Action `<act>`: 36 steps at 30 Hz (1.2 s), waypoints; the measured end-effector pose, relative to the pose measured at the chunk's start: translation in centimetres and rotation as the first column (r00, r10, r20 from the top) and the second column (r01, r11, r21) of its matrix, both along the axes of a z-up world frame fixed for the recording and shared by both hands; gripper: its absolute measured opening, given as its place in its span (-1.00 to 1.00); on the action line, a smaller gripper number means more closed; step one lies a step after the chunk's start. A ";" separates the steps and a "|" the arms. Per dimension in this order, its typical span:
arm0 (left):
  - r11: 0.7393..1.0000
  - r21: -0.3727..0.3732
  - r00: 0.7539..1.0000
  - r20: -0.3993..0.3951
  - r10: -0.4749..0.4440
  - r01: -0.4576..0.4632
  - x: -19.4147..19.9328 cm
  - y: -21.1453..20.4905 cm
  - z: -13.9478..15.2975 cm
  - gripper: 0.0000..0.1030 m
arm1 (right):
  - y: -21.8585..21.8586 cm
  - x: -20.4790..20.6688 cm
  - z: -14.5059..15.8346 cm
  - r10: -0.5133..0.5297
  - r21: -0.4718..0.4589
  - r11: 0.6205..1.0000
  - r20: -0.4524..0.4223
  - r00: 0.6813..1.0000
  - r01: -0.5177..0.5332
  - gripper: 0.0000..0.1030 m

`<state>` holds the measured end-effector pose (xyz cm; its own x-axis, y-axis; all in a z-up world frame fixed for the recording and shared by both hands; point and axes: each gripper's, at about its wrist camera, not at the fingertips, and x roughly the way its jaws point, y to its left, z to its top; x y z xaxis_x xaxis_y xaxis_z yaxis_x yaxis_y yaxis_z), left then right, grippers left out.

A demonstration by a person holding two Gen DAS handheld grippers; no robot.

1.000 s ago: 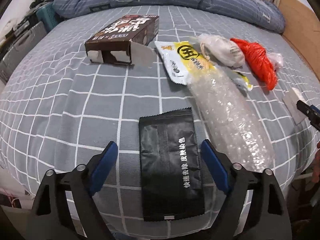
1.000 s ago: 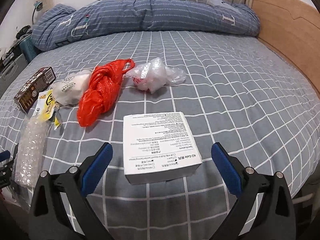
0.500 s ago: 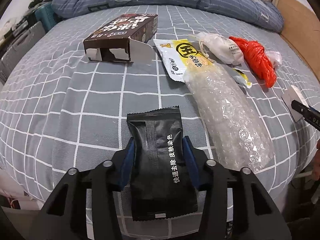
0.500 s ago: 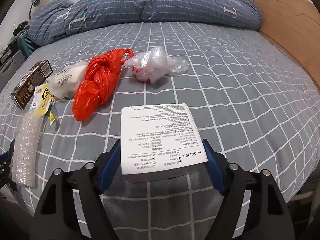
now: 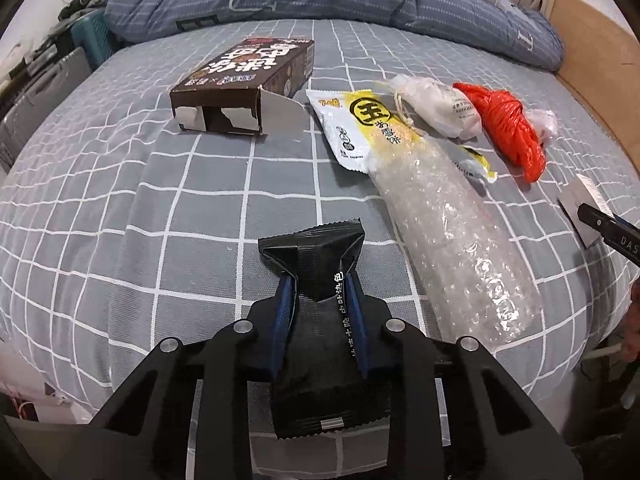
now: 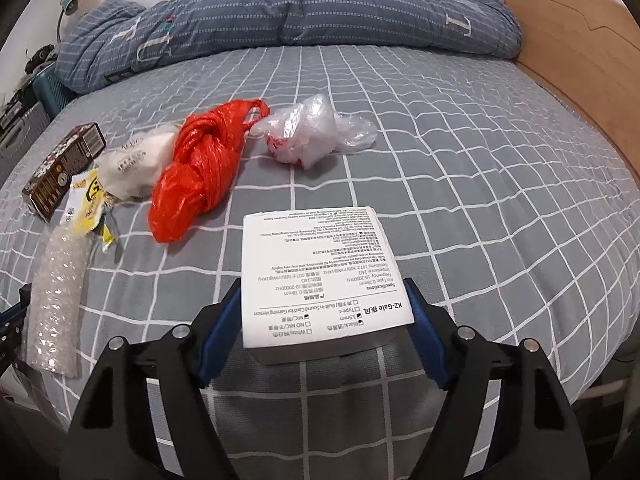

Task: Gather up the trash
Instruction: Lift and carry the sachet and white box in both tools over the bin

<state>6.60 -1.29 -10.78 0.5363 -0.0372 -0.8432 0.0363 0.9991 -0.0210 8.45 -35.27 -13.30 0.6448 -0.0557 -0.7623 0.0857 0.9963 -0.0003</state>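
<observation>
My left gripper (image 5: 318,294) is shut on a black foil packet (image 5: 316,256), which is pinched and crumpled between the fingers at the bed's near edge. My right gripper (image 6: 326,308) is shut on a white printed box (image 6: 320,268), its blue pads pressing both sides. Loose trash lies on the grey checked bed (image 5: 120,220): a bubble-wrap roll (image 5: 452,236), a yellow-white snack wrapper (image 5: 360,128), a brown carton (image 5: 244,84), a white wad (image 5: 436,108), a red plastic bag (image 6: 200,172) and a clear plastic bag (image 6: 312,128).
A rolled blue duvet (image 6: 280,20) lies across the far end of the bed. A wooden bed frame (image 6: 576,72) runs along the right. Cases and a teal box (image 5: 92,40) stand at the far left. The bed's near edge drops off below both grippers.
Both grippers moved forward and closed. The left went from open around the black packet to squeezing it. The right went from open to clamped on the white box.
</observation>
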 end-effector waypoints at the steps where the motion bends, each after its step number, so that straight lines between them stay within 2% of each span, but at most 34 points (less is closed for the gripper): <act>1: 1.000 -0.004 1.000 0.005 0.002 -0.002 0.0 0.0 0.2 -0.49 | 0.0 -0.1 0.2 0.000 0.002 1.000 0.004 1.000 0.000 0.41; 23: 0.999 -0.033 0.995 0.104 -0.006 0.009 -2.4 -0.1 5.3 -0.49 | 3.2 -4.4 6.2 0.057 -0.030 0.998 0.126 0.990 -0.054 0.41; 36: 0.997 -0.075 0.985 0.170 -0.003 0.016 -6.0 0.0 8.6 -0.49 | 4.7 -8.5 9.3 0.082 -0.035 0.996 0.192 0.978 -0.076 0.41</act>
